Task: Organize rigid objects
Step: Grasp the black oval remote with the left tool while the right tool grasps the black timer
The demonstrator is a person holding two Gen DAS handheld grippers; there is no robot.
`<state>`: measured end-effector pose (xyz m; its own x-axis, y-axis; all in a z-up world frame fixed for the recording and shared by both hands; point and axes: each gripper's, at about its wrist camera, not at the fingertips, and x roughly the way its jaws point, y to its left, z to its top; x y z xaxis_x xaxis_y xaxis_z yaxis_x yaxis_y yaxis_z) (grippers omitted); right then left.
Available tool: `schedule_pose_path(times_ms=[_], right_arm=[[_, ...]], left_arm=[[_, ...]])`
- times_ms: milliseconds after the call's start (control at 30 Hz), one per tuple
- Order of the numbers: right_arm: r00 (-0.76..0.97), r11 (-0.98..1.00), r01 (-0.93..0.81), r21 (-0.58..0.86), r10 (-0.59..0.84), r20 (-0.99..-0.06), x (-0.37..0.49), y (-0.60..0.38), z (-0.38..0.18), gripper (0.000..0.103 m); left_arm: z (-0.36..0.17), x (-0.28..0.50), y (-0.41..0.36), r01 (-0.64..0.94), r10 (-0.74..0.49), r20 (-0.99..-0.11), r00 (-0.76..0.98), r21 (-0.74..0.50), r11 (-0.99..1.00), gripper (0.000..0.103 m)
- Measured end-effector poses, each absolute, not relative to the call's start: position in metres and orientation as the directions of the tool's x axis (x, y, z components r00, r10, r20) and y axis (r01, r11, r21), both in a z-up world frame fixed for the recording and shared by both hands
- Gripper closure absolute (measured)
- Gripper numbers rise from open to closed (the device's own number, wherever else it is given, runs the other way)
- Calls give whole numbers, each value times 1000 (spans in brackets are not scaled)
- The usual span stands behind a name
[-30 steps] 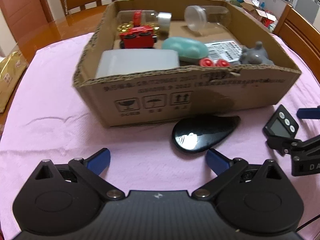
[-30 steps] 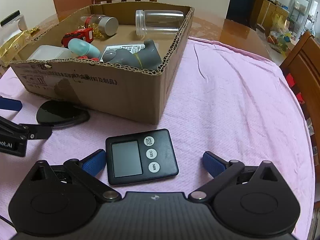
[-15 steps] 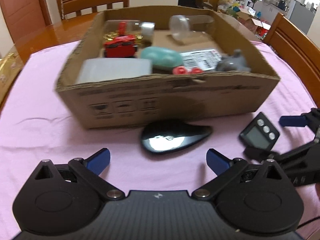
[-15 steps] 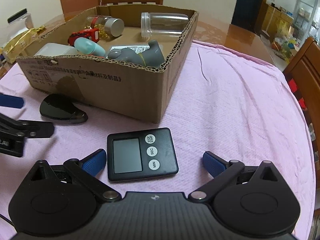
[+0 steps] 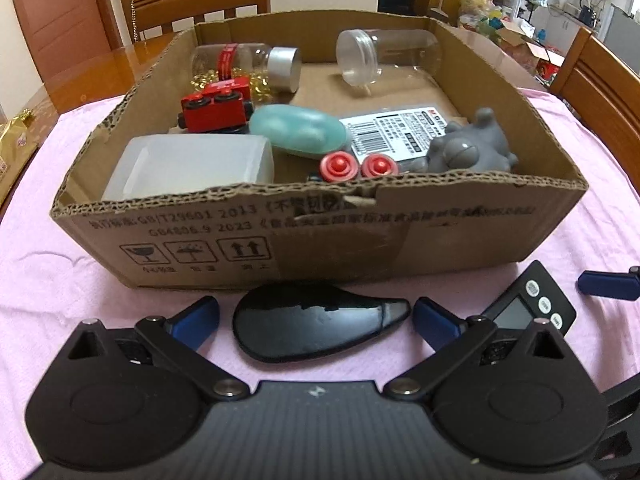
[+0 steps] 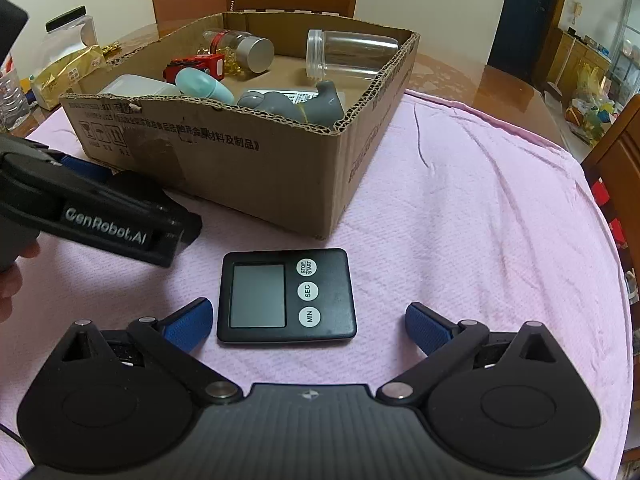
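Note:
A glossy black teardrop-shaped object [image 5: 316, 326] lies on the pink cloth in front of the cardboard box [image 5: 400, 236]. My left gripper [image 5: 316, 318] is open, its blue fingertips on either side of the black object, not touching it. A black digital timer [image 6: 286, 295] lies flat on the cloth; it also shows in the left wrist view [image 5: 528, 306]. My right gripper [image 6: 308, 326] is open with the timer between its fingertips. The left gripper's body [image 6: 96, 216] shows at left in the right wrist view and hides the black object there.
The box [image 6: 256, 160] holds a red toy car [image 5: 216, 106], a teal case [image 5: 298, 130], a white container [image 5: 188, 166], a grey toy [image 5: 468, 148], two clear jars [image 5: 388, 56] and a barcode pack. Wooden chairs stand around the table. Gold bags [image 6: 64, 74] lie far left.
My left gripper has moved forward and right, so the black object now lies between its fingertips. My right gripper has edged closer to the timer.

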<state>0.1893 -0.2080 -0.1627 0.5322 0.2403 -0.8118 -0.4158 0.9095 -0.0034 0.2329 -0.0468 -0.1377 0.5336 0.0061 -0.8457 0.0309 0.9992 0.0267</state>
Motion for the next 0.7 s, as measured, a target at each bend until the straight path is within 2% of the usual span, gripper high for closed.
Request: schedule_pose_path(times_ms=[567, 700], right_arm=[[494, 873, -488, -3, 274, -825, 203, -190, -161, 0], [480, 858, -514, -1, 287, -829, 203, -186, -158, 8]], left_arm=[[-136, 224, -30, 4, 20, -854, 520, 26, 1000, 1], [-136, 225, -31, 8, 20, -859, 512, 28, 1000, 1]])
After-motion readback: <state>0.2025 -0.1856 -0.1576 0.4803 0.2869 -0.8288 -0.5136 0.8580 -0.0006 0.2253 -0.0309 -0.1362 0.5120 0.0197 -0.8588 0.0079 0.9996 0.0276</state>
